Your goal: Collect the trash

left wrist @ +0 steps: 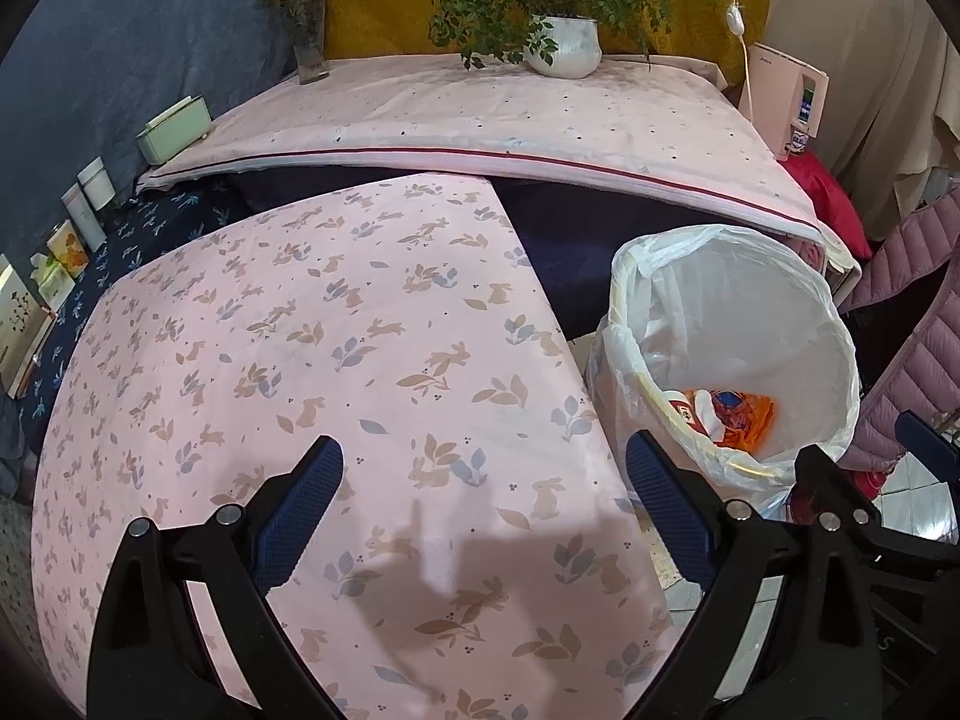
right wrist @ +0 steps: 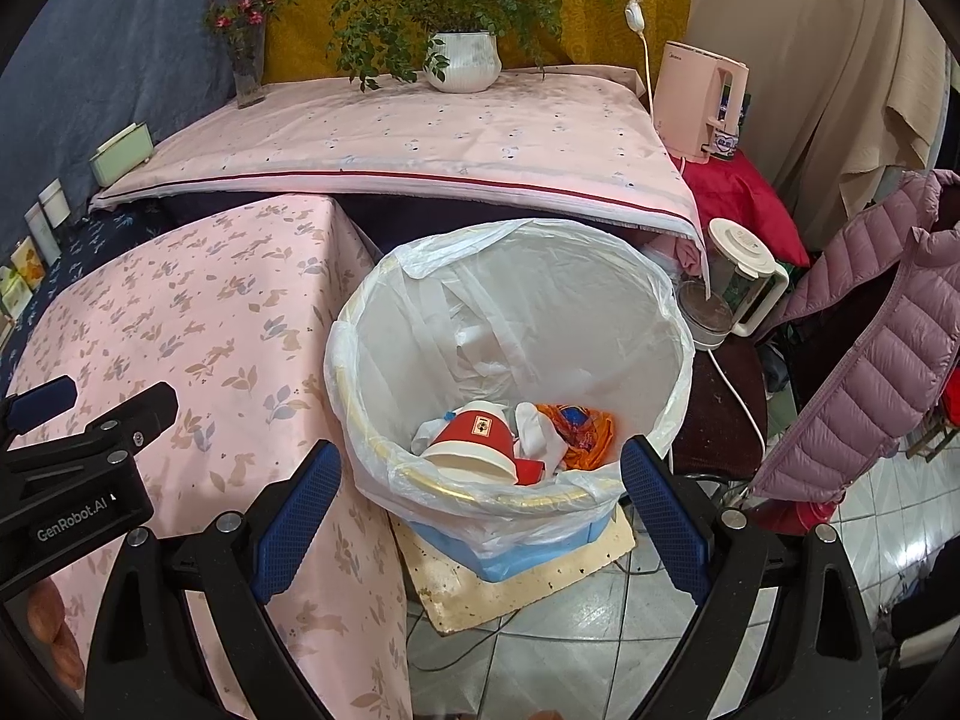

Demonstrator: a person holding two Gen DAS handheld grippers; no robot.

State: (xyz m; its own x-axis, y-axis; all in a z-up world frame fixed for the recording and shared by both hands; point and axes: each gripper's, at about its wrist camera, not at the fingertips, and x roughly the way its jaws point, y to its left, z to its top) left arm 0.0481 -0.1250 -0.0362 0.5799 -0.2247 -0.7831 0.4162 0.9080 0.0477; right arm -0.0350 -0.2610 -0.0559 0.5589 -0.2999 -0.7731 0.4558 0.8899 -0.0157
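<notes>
A pink rabbit-print surface fills the foreground, with a higher pink-covered surface behind it and tiled floor to the side.

The trash lies at the bottom of the bin, which stands on the floor against the edge of the rabbit-print surface and is lined with a white plastic bag. Inside the bin are a red and white paper cup lying on its side, crumpled white paper touching it, and an orange wrapper just beside the paper.

The right tool hangs over the near rim of the bin, its blue-padded jaws spread wide and empty, with the trash showing between and beyond them. The left tool is over the rabbit-print surface beside the bin, jaws likewise wide apart and holding nothing; the bin sits off its right finger.

Beyond the bin, on the higher surface, stand a white potted plant and a glass vase of red flowers. A pink water dispenser and a white kettle stand behind the bin, and a mauve quilted jacket hangs near it.
</notes>
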